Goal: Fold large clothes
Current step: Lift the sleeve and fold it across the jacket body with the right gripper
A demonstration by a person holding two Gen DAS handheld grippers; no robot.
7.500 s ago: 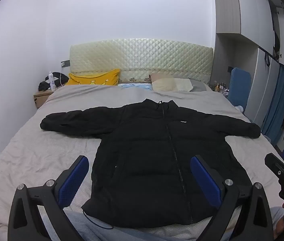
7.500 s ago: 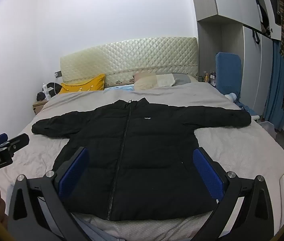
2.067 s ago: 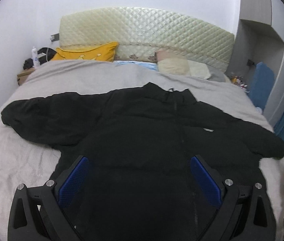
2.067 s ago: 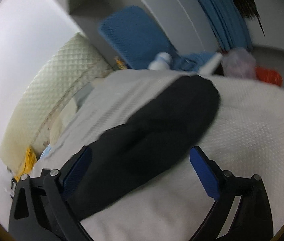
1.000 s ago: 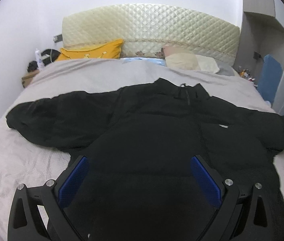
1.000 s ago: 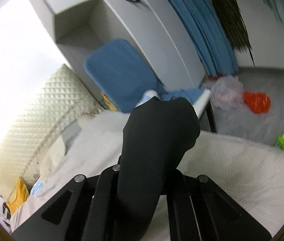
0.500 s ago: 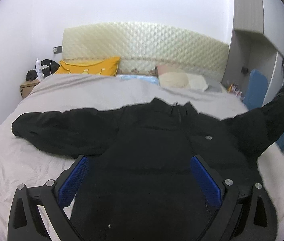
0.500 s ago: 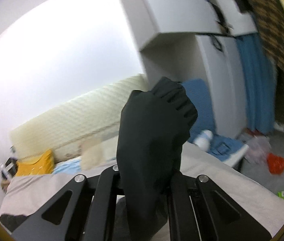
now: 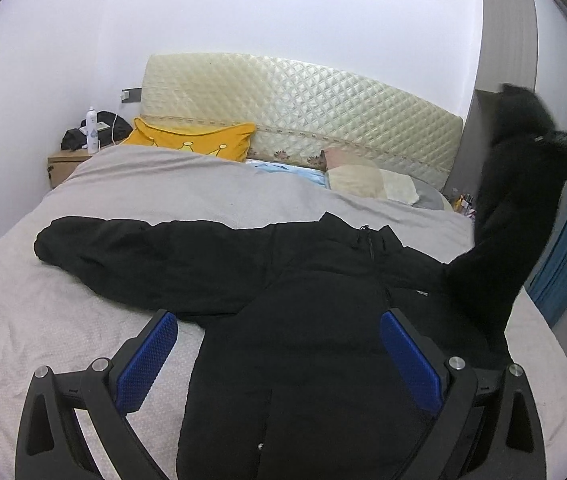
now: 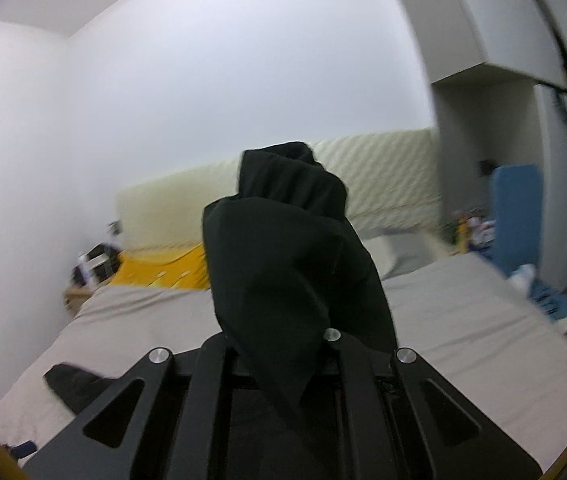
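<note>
Right gripper (image 10: 283, 340) clenched on jacket (image 9: 303, 340) sleeve (image 10: 287, 248), raised; left gripper (image 9: 279, 364) released. Best laid flat across chest, cuff inward.

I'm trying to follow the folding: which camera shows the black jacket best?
The left wrist view: the black jacket lies spread on the bed, one sleeve lifted. The right wrist view shows only the sleeve end clamped in the right gripper.

Plain black puffer jacket (image 9: 303, 320) on a light grey bed (image 9: 187, 188). Behind that bed, cream diamond-quilted headboard (image 9: 303, 100), bright yellow pillow (image 9: 195, 140). Blue pads on the black left claw (image 9: 279, 356).
</note>
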